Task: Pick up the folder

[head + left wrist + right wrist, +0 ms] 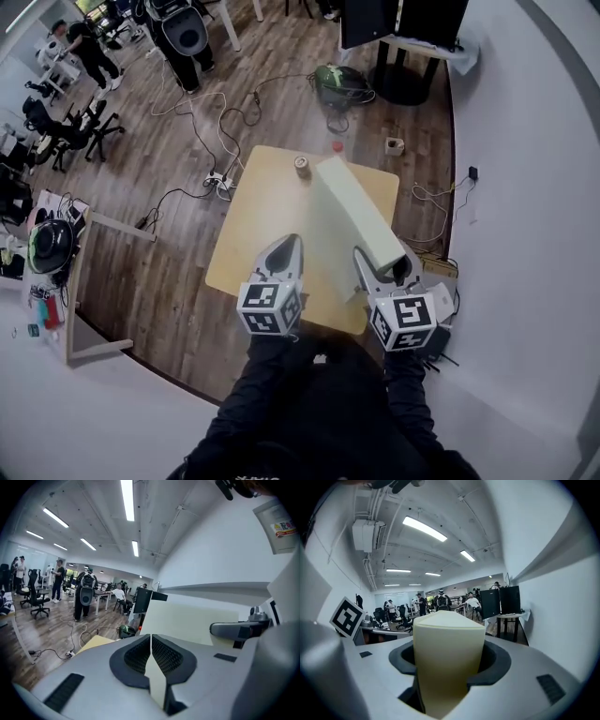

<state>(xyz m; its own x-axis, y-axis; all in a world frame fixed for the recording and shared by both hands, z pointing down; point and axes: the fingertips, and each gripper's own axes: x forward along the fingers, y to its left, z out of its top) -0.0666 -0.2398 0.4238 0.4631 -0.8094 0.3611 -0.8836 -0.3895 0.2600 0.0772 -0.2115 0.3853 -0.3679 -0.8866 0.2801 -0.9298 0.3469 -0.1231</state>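
A long, pale cream folder (356, 211) hangs tilted above the wooden table (253, 216), lifted off it at its near end. My right gripper (384, 265) is shut on that near end. In the right gripper view the folder (447, 658) fills the space between the jaws of the right gripper (447, 644). My left gripper (286, 246) hovers to the left of the folder, apart from it, jaws shut with nothing in them. In the left gripper view the left gripper (151, 637) has its tips together, and the folder's broad side (187, 620) rises beyond.
A roll of tape (302, 166) sits near the table's far edge, with a small red thing (337, 146) just beyond. A white wall (525, 187) runs close on the right. Cables and a power strip (217, 181) lie on the wood floor at left, and a green bag (339, 80) lies farther off.
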